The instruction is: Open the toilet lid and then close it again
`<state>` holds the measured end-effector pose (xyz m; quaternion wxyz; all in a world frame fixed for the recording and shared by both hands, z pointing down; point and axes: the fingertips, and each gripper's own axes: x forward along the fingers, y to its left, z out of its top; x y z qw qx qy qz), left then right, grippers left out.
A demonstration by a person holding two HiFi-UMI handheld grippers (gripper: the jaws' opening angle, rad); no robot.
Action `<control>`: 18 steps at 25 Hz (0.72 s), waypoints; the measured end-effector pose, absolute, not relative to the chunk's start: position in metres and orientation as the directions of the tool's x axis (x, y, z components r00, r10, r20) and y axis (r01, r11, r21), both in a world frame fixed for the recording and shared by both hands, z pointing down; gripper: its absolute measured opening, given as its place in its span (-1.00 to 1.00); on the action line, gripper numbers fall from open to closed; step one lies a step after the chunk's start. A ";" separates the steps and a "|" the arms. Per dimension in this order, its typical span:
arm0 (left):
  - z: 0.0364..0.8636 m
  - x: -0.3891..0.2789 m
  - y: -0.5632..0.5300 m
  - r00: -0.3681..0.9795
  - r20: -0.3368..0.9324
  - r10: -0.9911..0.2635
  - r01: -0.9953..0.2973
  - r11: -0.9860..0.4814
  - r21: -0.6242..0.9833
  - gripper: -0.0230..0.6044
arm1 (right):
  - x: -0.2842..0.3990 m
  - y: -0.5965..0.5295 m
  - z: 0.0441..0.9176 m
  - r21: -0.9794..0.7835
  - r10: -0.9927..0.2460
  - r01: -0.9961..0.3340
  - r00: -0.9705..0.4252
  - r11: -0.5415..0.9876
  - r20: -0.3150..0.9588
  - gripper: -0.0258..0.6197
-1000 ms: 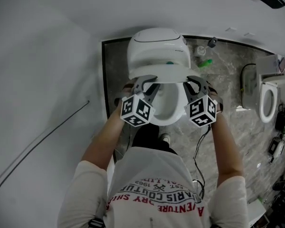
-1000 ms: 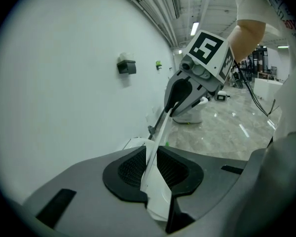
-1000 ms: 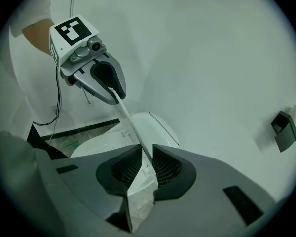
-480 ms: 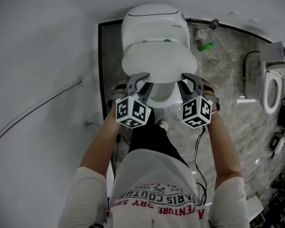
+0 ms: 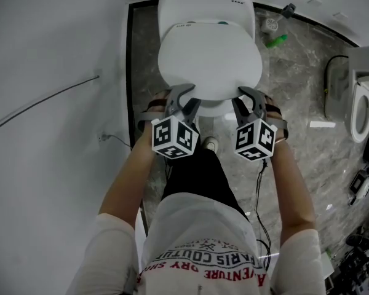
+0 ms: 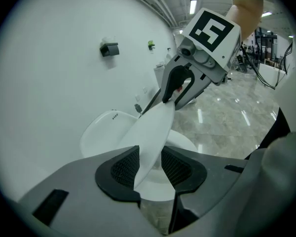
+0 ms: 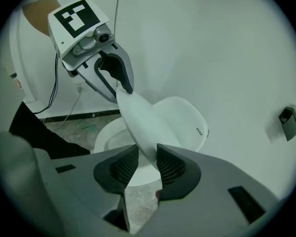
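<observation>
The white toilet lid (image 5: 209, 60) lies low over the bowl, its front edge a little raised above the seat rim (image 6: 185, 142). My left gripper (image 5: 186, 97) is at the lid's front left edge and my right gripper (image 5: 249, 97) at its front right edge. In the left gripper view the thin lid edge (image 6: 150, 137) passes between my left gripper's (image 6: 150, 169) pads with a gap beside it. In the right gripper view the lid (image 7: 143, 127) likewise sits loosely between my right gripper's (image 7: 147, 167) pads. Both pairs of jaws have just been opening.
The toilet stands against a white wall (image 5: 49, 54) on a marble floor (image 5: 295, 91). A green bottle (image 5: 277, 40) lies on the floor to its right, a second toilet (image 5: 360, 109) is at the far right, and cables (image 5: 258, 183) run near the person's shoe (image 5: 210, 144).
The lid has swung down from half-raised to nearly flat over the bowl. Both grippers came down and toward the person with its front edge.
</observation>
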<state>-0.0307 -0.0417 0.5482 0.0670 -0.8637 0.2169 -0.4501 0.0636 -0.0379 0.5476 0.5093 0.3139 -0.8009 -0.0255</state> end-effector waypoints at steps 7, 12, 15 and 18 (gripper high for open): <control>0.603 -0.033 0.005 0.518 0.778 -0.355 -0.333 -0.922 -0.199 -0.36 | 0.058 0.005 0.607 0.359 -0.484 -0.397 -0.282 0.845 0.828 -0.59; 0.644 -0.032 0.025 0.486 0.806 -0.338 -0.315 -0.928 -0.199 -0.33 | 0.058 0.027 0.646 0.332 -0.450 -0.373 -0.297 0.866 0.842 -0.55; 0.668 -0.031 0.037 0.480 0.817 -0.320 -0.317 -0.932 -0.179 -0.31 | 0.058 0.039 0.670 0.315 -0.429 -0.361 -0.298 0.878 0.853 -0.54; 0.693 -0.031 0.046 0.477 0.826 -0.299 -0.307 -0.938 -0.162 -0.29 | 0.058 0.047 0.694 0.306 -0.410 -0.342 -0.290 0.888 0.865 -0.54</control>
